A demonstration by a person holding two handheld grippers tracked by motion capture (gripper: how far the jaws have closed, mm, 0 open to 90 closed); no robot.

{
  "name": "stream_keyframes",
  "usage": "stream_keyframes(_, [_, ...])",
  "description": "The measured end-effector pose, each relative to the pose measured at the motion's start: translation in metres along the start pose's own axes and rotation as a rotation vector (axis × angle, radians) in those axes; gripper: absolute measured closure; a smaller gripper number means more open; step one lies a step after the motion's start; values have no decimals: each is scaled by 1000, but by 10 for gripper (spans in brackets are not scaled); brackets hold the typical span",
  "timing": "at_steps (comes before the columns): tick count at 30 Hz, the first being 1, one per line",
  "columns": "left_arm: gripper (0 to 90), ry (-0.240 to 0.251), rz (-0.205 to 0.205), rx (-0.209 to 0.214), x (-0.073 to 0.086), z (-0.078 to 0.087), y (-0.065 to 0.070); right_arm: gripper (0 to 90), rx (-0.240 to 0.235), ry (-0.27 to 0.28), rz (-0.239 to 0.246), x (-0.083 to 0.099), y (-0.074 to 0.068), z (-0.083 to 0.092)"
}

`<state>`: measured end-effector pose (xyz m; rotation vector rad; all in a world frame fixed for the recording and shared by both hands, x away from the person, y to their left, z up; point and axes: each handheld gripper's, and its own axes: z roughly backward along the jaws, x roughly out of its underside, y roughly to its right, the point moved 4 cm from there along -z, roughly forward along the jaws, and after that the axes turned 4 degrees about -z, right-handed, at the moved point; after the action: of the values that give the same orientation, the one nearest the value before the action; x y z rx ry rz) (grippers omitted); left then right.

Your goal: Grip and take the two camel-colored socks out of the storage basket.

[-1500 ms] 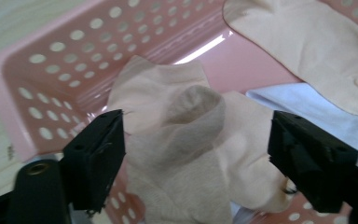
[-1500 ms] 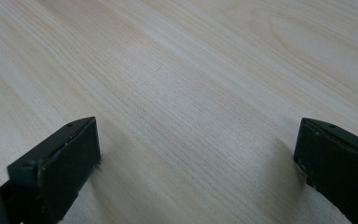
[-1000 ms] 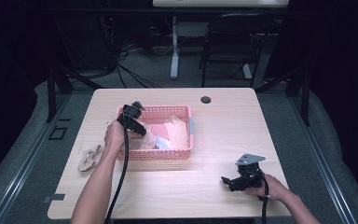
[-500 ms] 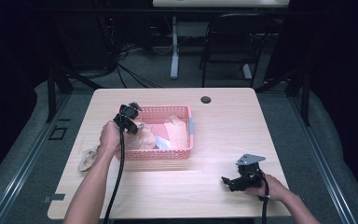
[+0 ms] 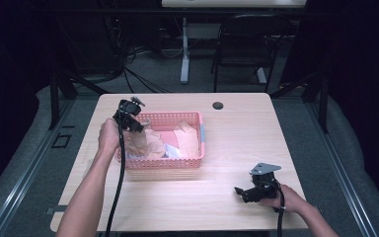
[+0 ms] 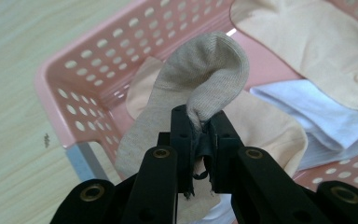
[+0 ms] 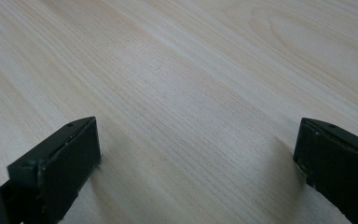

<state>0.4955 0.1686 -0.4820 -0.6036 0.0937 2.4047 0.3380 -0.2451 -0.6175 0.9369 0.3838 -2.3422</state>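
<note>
Left gripper [image 6: 198, 133] pinched beige sock [image 6: 205, 74] over pink basket [image 5: 197, 163]; probably dropping in. Right gripper [image 7: 196, 163] spread wide, idle on table [image 5: 256, 128].

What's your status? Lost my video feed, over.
Left gripper shut on beige sock, over pink basket. Right gripper open, idle on table. Nothing in the way.

Dark room, grey floor [image 5: 24, 163], black chair [image 5: 242, 49], cables [image 5: 138, 74], white desk leg [image 5: 184, 49]
</note>
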Motion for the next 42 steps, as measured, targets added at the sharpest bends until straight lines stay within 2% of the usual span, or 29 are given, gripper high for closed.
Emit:
stream_keyframes(14, [827, 68, -10, -12, -21, 49, -4, 0, 4, 0, 3, 0, 0, 0])
stream_keyframes(26, [827, 84, -16, -40, -22, 79, -12, 0, 2, 8, -4, 1, 0, 0])
stream_keyframes(34, [826, 91, 7, -70, -8, 105, -28, 0, 2, 10, -6, 0, 0, 0])
stream_keyframes(42, [826, 97, 49, -103, 17, 129, -49, 0, -5, 3, -5, 0, 0, 0])
